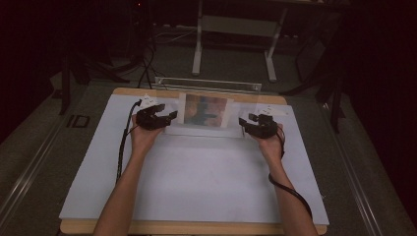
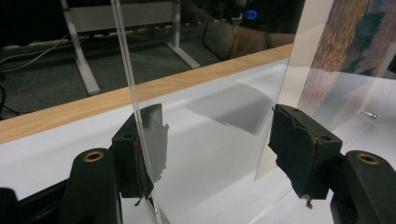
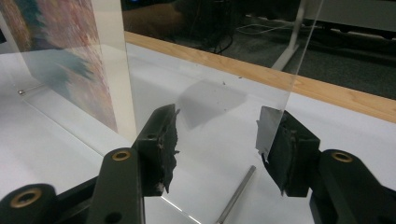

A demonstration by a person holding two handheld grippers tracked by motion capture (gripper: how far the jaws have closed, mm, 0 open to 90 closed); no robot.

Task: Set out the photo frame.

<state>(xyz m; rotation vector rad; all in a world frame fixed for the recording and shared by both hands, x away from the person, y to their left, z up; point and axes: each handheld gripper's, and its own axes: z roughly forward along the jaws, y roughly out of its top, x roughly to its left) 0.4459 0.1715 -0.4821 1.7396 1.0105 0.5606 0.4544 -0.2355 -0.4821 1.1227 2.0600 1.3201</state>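
A clear acrylic picture stand (image 1: 209, 85) is upright at the far middle of the white tabletop (image 1: 196, 177), with a colourful print (image 1: 206, 110) in it. My left gripper (image 1: 164, 116) is at its left end and my right gripper (image 1: 248, 119) at its right end. In the left gripper view the jaws (image 2: 217, 140) stand wide apart, a clear sheet's edge (image 2: 135, 107) runs along the left pad, and the print's sheet (image 2: 327, 60) rises by the right pad. In the right gripper view the jaws (image 3: 217, 140) are equally wide, with a clear sheet's edge (image 3: 285, 93) by the right pad.
A thin metal pin (image 3: 236, 193) lies on the white top between the right gripper's jaws. A small screw (image 2: 371, 114) sits at the stand's base. The table's wooden rim (image 1: 196, 227) borders the white top. Beyond the table are a dark floor and a white desk frame (image 1: 236, 24).
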